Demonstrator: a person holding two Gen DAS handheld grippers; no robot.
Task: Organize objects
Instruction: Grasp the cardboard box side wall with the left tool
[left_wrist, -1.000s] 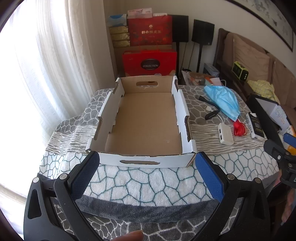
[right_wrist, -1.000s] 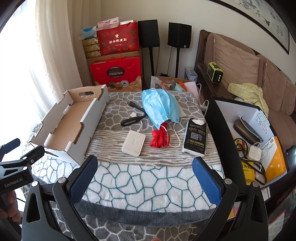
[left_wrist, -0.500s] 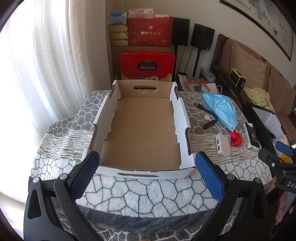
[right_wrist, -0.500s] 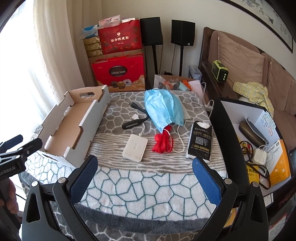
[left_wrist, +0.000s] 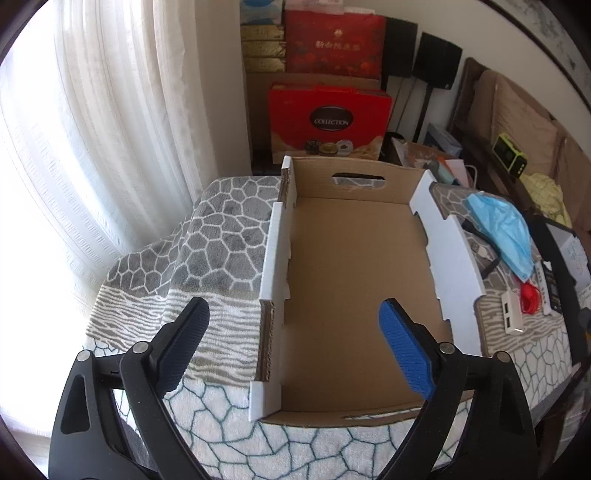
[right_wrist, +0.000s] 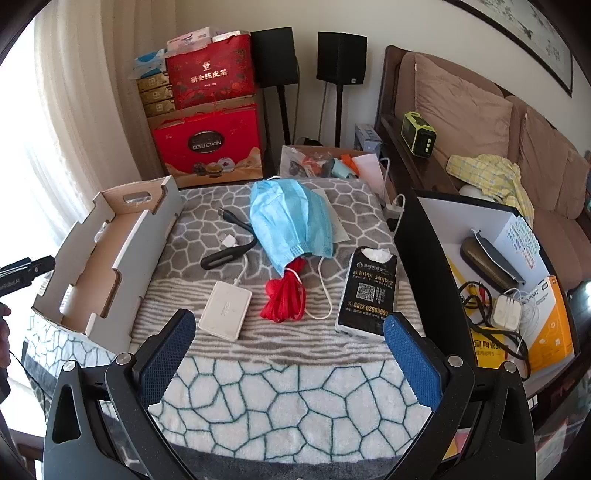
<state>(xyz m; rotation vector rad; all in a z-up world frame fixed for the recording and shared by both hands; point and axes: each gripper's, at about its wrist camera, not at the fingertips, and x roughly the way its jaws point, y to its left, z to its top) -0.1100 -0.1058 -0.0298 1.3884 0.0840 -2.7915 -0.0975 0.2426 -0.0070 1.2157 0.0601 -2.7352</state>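
Two handheld grippers, both angled downward over a blanket-covered table (right_wrist: 295, 387). Left gripper (left_wrist: 293, 336): jaws closing, straddling the left wall of an empty cardboard tray (left_wrist: 354, 266), pads not touching it. Right gripper (right_wrist: 288, 354): jaws wide, nothing between them, hovering short of a white USB hub (right_wrist: 225, 310), red cord bundle (right_wrist: 284, 299), black tissue pack (right_wrist: 369, 291) and blue face mask (right_wrist: 291, 221), all lying right of the tray.

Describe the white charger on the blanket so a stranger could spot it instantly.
Start at the cardboard tray on the patterned blanket. Just right of its near corner lies the white charger, a flat rectangular block with a white cable. It is the only white item there, beside the red cord bundle.
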